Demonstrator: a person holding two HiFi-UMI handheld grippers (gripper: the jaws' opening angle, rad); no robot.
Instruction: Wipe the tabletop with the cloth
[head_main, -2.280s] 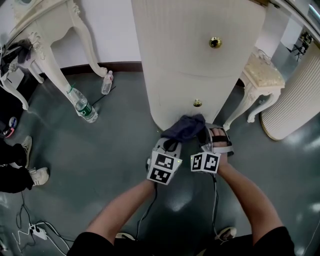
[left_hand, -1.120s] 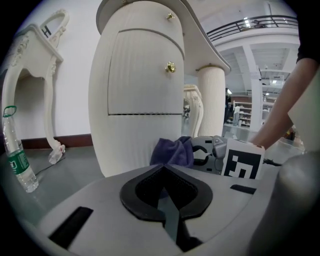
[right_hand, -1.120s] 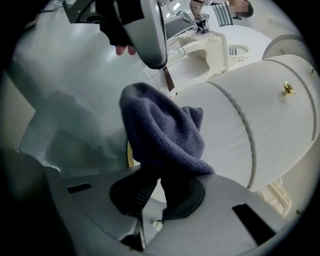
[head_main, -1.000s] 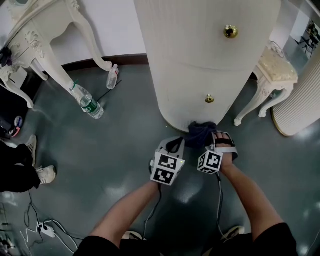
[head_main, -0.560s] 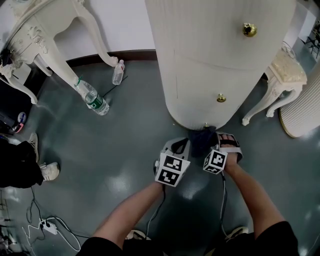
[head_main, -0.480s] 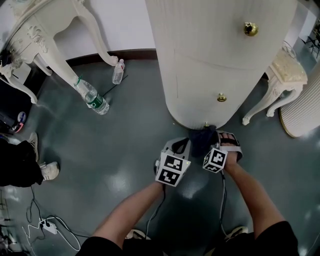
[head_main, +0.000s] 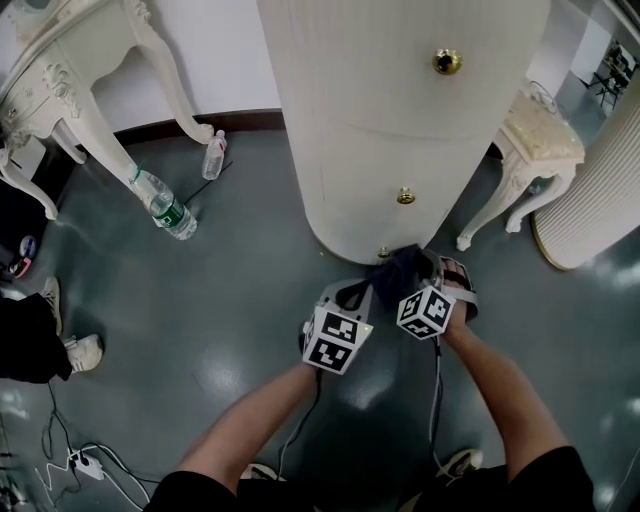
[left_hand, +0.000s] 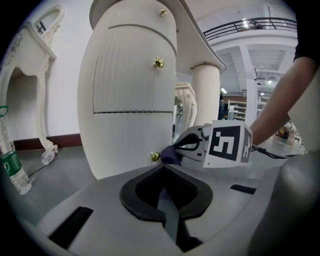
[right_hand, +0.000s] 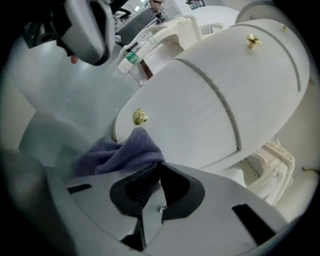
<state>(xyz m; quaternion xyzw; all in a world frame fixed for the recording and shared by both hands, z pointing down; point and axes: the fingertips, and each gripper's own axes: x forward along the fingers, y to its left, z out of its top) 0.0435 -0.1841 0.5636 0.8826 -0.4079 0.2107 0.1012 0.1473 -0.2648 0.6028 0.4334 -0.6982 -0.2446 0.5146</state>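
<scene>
Blue cloth (right_hand: 117, 152) pinched in right tongs (right_hand: 152, 174), at cabinet base (right_hand: 165, 145).

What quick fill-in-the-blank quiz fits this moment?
The right tool grips a dark blue ____.
The left tool is shut and holds ____.
That fabric sits close to the lowest gold ____ on the cabinet.
Two plastic ____ lie on the floor.
Missing: cloth; nothing; knob; bottles.

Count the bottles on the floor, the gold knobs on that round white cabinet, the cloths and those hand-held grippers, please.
Plastic bottles: 2
Gold knobs: 3
Dark blue cloth: 1
Grippers: 2, the left gripper and the right gripper
Total: 8
</scene>
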